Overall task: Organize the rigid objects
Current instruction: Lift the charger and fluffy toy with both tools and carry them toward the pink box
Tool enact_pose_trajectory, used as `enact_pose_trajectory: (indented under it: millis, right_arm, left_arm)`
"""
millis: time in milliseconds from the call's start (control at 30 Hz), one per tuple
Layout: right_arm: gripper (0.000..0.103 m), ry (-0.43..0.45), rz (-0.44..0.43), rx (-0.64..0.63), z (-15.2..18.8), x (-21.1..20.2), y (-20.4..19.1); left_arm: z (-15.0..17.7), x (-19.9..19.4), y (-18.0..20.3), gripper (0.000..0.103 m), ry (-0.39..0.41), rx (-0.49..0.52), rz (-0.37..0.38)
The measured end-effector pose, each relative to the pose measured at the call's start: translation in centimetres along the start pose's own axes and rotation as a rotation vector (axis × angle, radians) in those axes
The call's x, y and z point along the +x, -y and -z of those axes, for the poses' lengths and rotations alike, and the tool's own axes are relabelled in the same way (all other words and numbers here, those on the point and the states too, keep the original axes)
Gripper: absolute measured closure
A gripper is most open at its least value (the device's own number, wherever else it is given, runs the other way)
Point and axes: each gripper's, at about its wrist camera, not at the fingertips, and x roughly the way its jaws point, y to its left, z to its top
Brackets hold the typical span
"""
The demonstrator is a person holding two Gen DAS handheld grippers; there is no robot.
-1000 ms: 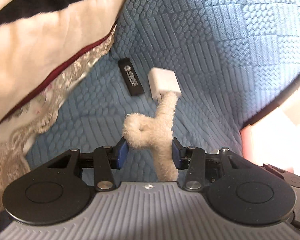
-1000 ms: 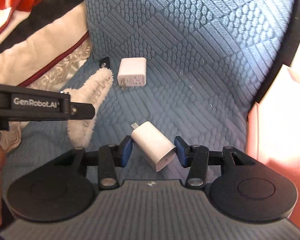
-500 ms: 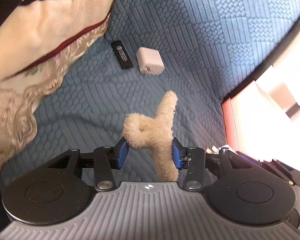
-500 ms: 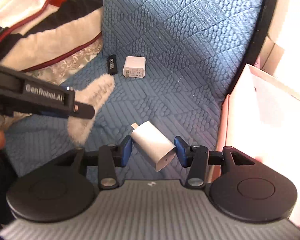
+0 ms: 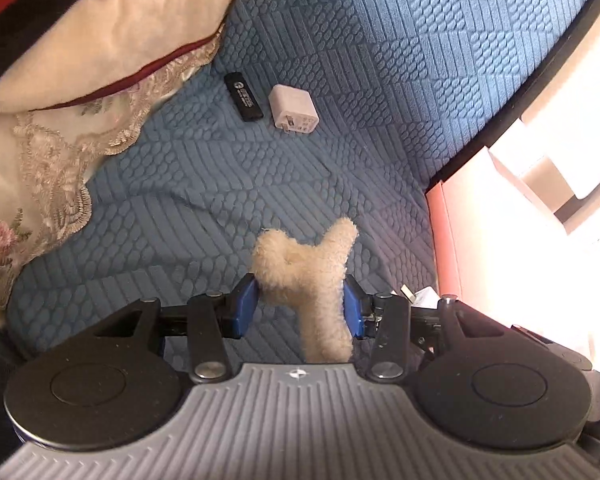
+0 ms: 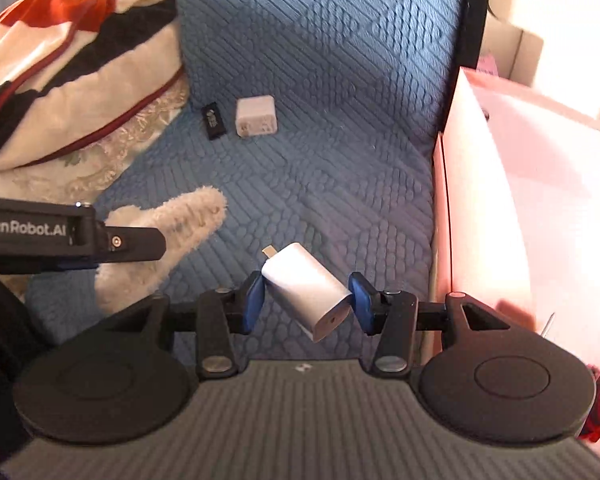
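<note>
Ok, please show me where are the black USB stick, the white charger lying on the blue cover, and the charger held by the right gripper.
black USB stick [image 5: 244,96], left wrist view, middle of its top face.
white charger on the cover [image 5: 293,109], left wrist view, its top face.
held charger [image 6: 306,290], right wrist view, middle of its body.

The print on the black stick [image 5: 243,96] is way too small to read, the fuzzy toy's [image 5: 308,280] bottom end dips behind the left gripper's body, and the pink box [image 6: 516,208] is mostly blown out by glare and cut off at the right edge.
</note>
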Motion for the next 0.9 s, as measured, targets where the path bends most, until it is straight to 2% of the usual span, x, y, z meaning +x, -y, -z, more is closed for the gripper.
enact_pose_trajectory:
  millis: [233, 400, 633, 767, 900]
  right_arm:
    - [0.053, -0.067, -0.012, 0.027, 0.6, 1.5, 0.5]
    - [0.052, -0.085, -0.023, 0.022, 0.8, 1.5, 0.9]
    - [0.053, -0.093, -0.056, 0.039, 0.9, 1.1, 1.4]
    - [0.051, -0.106, -0.072, 0.006, 0.8, 1.1, 1.2]
    - [0.051, -0.117, -0.047, -0.082, 0.8, 1.3, 0.3]
  left_arm:
    - [-0.5, 1.4, -0.8, 0.052, -0.037, -0.013, -0.009]
    - [-0.8, 2.2, -1.1, 0.052, -0.046, 0.0, -0.016]
    - [-1.1, 2.7, -1.5, 0.052, -0.052, -0.03, -0.013]
    - [-1.1, 2.8, -1.3, 0.052, -0.055, -0.015, -0.012]
    - [-1.2, 3.0, -1.0, 0.052, -0.056, -0.003, -0.006]
